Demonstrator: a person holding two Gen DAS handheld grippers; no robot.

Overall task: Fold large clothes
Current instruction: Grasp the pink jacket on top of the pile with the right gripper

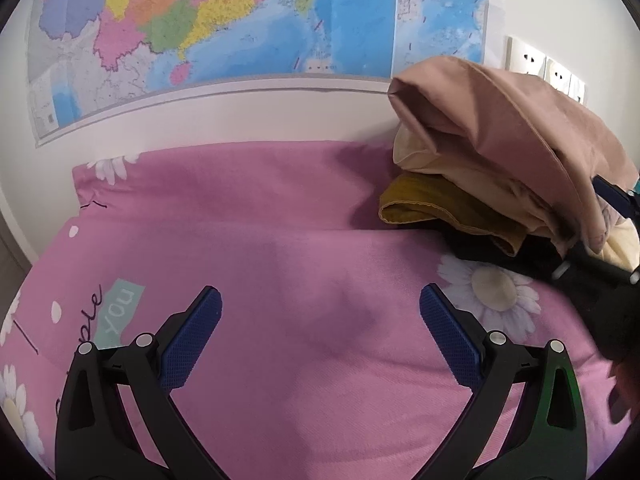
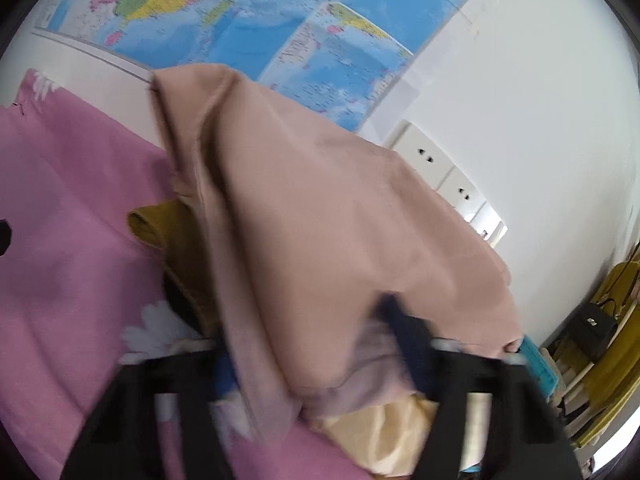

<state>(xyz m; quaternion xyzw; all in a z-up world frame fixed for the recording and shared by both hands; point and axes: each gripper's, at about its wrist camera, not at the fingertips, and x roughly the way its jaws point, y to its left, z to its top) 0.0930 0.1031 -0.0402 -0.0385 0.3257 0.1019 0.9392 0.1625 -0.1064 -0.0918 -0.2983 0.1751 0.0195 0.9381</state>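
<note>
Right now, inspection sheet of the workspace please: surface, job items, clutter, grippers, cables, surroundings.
Surface: pink daisy-print bedsheet, wrinkled.
Job's things: dusty-pink garment atop a pile with cream cloth, mustard cloth and a black item.
Clutter: nothing seen.
Grippers: left hand-held gripper open over bare sheet; right hand-held gripper blurred, dusty-pink fabric between its fingers, grip unclear.
Cables: thin dark cable at far right.
Surroundings: wall map, wall sockets, yellow shelf with black box.
</note>
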